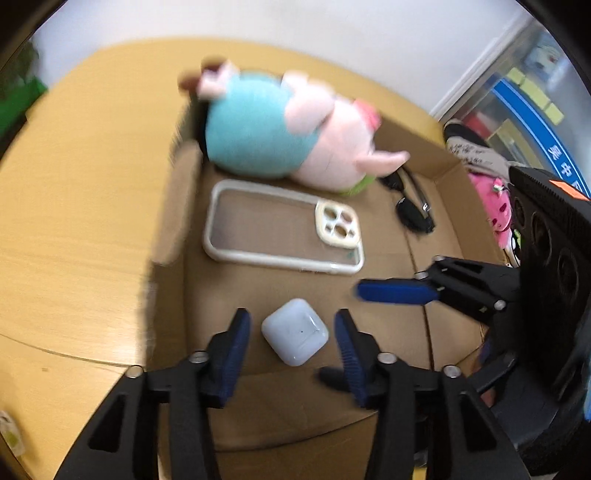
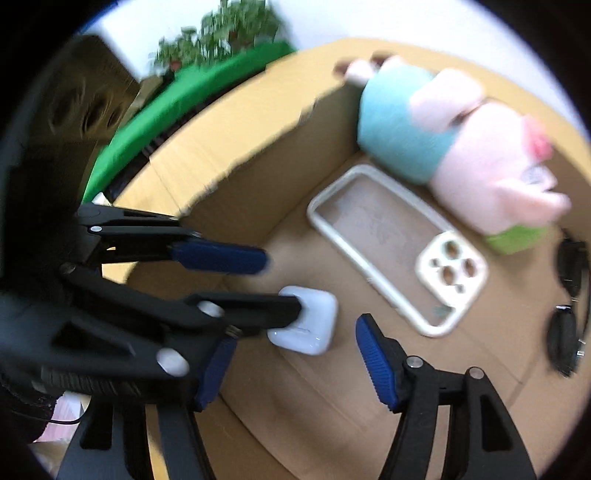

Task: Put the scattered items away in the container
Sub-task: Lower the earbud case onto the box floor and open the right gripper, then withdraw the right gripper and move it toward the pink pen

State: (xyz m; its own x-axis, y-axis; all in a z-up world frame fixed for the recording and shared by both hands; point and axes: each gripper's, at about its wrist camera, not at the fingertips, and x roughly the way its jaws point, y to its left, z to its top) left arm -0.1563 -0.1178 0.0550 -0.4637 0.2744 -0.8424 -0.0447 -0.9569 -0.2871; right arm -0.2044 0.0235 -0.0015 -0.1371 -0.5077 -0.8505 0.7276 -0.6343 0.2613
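A white earbud case (image 1: 295, 336) lies on the floor of the open cardboard box (image 1: 173, 206), between the blue pads of my left gripper (image 1: 291, 350). A gap shows on both sides of the case, so the pads are open and not pressing it. My right gripper's blue pad (image 1: 395, 291) reaches in from the right. In the right wrist view my right gripper (image 2: 295, 369) is open just short of the case (image 2: 314, 328), and the left gripper (image 2: 282, 284) straddles it. Deeper in the box lie a clear phone case (image 1: 280, 229), black sunglasses (image 1: 413, 210) and a pig plush (image 1: 280, 133).
The box (image 2: 240, 147) stands on a round wooden table (image 1: 74, 221). A pink bag (image 1: 498, 210) and clutter sit beyond the box's right wall. Off the table's far edge are a green surface (image 2: 184, 96) and a potted plant (image 2: 221, 33).
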